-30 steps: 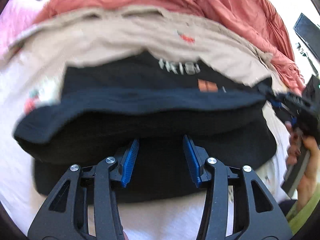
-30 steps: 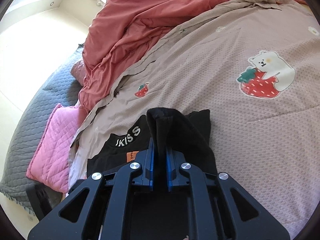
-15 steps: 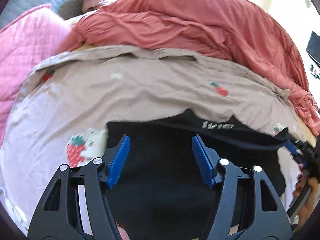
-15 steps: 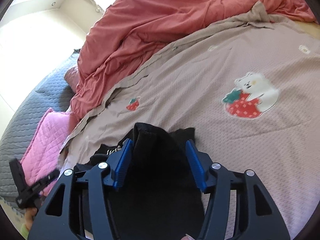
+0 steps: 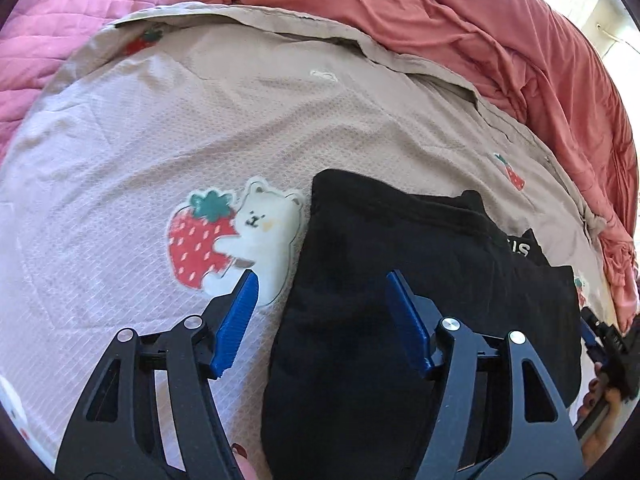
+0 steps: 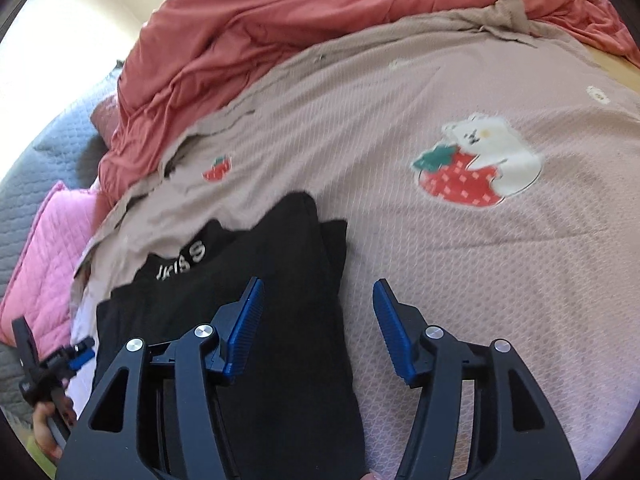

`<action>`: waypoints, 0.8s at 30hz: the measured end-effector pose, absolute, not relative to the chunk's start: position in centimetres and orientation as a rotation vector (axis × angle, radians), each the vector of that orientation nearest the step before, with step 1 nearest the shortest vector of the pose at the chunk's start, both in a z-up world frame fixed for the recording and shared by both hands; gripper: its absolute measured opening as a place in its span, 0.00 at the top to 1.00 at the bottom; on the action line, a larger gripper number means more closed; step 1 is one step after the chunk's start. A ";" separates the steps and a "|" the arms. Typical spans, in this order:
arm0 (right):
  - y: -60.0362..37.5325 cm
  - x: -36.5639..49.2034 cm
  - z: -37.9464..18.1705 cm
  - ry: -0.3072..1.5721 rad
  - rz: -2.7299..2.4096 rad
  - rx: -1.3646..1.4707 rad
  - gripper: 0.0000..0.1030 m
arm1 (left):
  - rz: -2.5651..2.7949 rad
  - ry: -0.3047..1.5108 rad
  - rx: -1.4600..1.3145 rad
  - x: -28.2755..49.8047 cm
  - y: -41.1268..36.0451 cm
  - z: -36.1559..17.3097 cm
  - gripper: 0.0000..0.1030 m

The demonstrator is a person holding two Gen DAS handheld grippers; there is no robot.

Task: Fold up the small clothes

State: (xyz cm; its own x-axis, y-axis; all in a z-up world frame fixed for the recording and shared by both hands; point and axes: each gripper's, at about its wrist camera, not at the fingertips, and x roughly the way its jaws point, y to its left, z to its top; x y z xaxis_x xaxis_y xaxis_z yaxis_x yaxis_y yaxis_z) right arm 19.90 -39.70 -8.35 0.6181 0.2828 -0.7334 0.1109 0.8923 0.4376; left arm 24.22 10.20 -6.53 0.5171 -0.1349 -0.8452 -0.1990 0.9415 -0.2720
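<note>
A black garment [image 5: 400, 240] with white lettering [image 5: 520, 246] lies folded flat on the beige blanket [image 5: 200, 120]. My left gripper [image 5: 320, 276] hovers over the garment's left edge, its jaws opening, one finger over the blanket and the other over black cloth, gripping nothing. In the right wrist view, the same garment [image 6: 280, 260] lies at lower left. My right gripper [image 6: 318, 281] is open above its right edge, with no cloth pinched. A hand holds each gripper at the frame edges.
A crumpled red duvet [image 5: 440, 20] is heaped along the far side of the blanket. A pink quilted pillow [image 5: 60, 20] and a grey quilt [image 6: 40, 140] lie beyond it. A strawberry-and-bear print [image 6: 476, 160] marks the flat blanket beside the garment.
My right gripper opened and let go of the raised black fold, which now lies flat. My left gripper slid left across the garment to its edge and opened wider.
</note>
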 end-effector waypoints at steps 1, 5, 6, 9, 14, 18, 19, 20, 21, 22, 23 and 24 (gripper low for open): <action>-39.7 19.9 -8.5 0.913 0.104 0.473 0.48 | 0.034 1.035 -0.359 24.6 10.1 -6.6 0.41; -39.5 20.0 -8.5 0.908 0.120 0.479 0.51 | 0.028 1.053 -0.369 26.0 10.1 -7.2 0.40; -39.4 20.0 -8.5 0.905 0.128 0.480 0.51 | 0.027 1.052 -0.379 26.5 10.1 -7.3 0.40; -38.7 20.1 -8.7 0.908 0.153 0.462 0.61 | 0.022 1.042 -0.393 27.2 10.1 -7.2 0.40; -38.2 20.2 -8.6 0.922 0.143 0.418 0.81 | 0.032 1.094 -0.382 28.6 9.5 -8.0 0.58; -39.0 20.2 -8.8 0.925 0.149 0.479 0.85 | 0.034 1.107 -0.377 28.8 9.0 -8.6 0.72; -39.1 20.1 -8.8 0.924 0.149 0.484 0.86 | 0.034 1.101 -0.365 28.7 8.8 -8.5 0.74; -39.1 20.1 -8.7 0.923 0.148 0.486 0.86 | 0.033 1.095 -0.353 28.7 8.6 -8.4 0.78; -39.2 20.1 -8.6 0.920 0.148 0.487 0.88 | 0.033 1.084 -0.327 28.5 8.3 -8.1 0.80; -39.2 20.1 -8.5 0.916 0.148 0.489 0.89 | 0.036 1.077 -0.312 28.4 8.2 -7.8 0.80; -39.3 20.0 -8.4 0.912 0.150 0.495 0.90 | 0.034 1.070 -0.309 28.3 8.3 -7.6 0.80; -39.4 20.0 -8.3 0.907 0.157 0.506 0.90 | 0.031 1.061 -0.310 28.1 8.4 -7.4 0.80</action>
